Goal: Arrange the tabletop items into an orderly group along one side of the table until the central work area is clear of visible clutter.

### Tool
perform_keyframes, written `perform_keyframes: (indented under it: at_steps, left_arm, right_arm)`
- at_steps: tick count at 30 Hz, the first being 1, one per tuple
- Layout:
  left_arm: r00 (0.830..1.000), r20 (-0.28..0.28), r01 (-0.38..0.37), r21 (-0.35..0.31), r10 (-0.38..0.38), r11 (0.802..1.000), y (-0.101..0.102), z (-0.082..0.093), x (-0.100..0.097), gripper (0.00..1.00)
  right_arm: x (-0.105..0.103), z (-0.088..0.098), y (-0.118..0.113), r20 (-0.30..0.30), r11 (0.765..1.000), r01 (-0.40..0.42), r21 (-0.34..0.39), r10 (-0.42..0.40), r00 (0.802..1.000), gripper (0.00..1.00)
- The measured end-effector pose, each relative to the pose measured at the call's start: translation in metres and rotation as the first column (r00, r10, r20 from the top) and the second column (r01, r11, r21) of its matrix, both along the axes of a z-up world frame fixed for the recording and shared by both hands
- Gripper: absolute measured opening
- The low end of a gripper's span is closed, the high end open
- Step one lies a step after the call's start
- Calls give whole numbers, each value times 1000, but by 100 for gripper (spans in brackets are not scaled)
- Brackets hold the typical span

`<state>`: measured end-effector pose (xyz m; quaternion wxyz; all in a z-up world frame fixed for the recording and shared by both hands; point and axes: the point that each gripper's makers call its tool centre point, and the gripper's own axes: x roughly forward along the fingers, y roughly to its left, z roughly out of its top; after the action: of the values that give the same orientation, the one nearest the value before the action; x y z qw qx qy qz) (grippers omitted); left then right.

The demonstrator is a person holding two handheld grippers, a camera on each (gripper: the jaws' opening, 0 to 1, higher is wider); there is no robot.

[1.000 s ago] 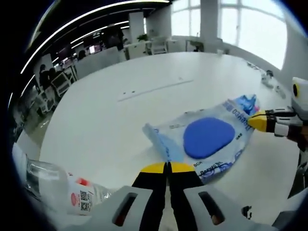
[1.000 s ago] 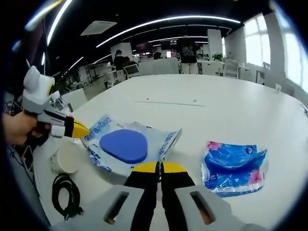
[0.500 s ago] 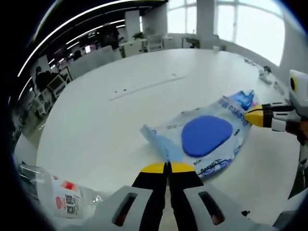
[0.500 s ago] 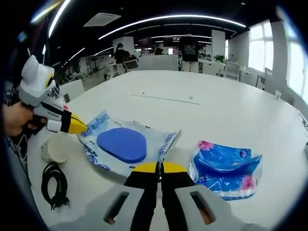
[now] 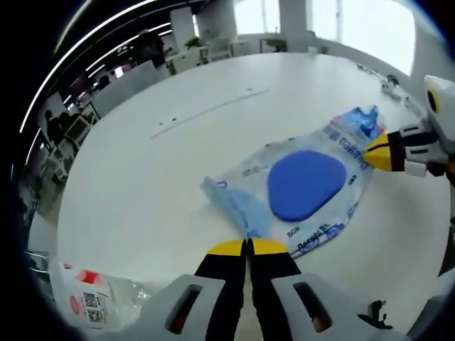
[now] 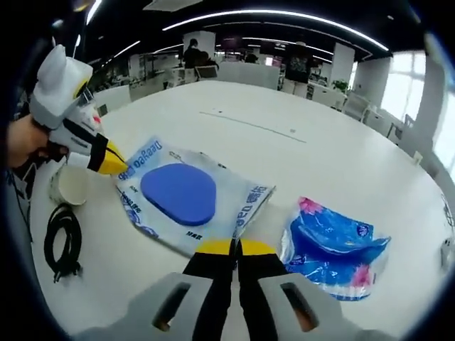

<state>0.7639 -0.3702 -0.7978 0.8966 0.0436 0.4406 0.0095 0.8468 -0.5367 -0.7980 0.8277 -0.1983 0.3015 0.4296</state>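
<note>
A clear wet-wipes pack (image 5: pixel 306 185) with a blue oval lid hangs stretched between my two grippers over the white table (image 5: pixel 135 192). My left gripper (image 5: pixel 246 246) is shut on its crumpled near end. From the right, my right gripper (image 5: pixel 371 151) pinches the far end with its yellow tips. In the right gripper view the same pack (image 6: pixel 178 193) runs from my right gripper (image 6: pixel 236 247), shut on its edge, to the left gripper (image 6: pixel 117 165), held by a hand at the left.
A blue tissue pack (image 6: pixel 334 249) lies right of the wipes. A paper cup (image 6: pixel 67 186) and a coiled black cable (image 6: pixel 60 241) sit near the table's left edge. A plastic bottle (image 5: pixel 92 302) lies at the lower left. Office desks and people stand beyond the table.
Both grippers keep their hold on the wipes pack. Both cameras have moved and look down more steeply, so the bottle, cup and cable sit differently in the views.
</note>
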Motion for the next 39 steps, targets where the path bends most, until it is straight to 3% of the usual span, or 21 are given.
perform_keyframes:
  at_steps: [10,26,30,39]
  left_arm:
    - [999,-28,37,55,-35,998,-1,-7,0,0]
    - [1000,-9,27,42,-27,999,0,-10,2,0]
    - [1000,-14,17,34,-16,999,-1,-9,6,0]
    - [1000,-15,17,26,-16,1000,-2,-10,9,0]
  right_arm:
    - [-2,-10,-1,30,994,-28,-103,31,999,0]
    - [0,-11,-3,48,993,-1,-114,6,999,0]
    - [4,-11,-2,95,984,-22,-176,40,995,0]
    - [9,-11,-3,70,986,13,-165,-1,998,0]
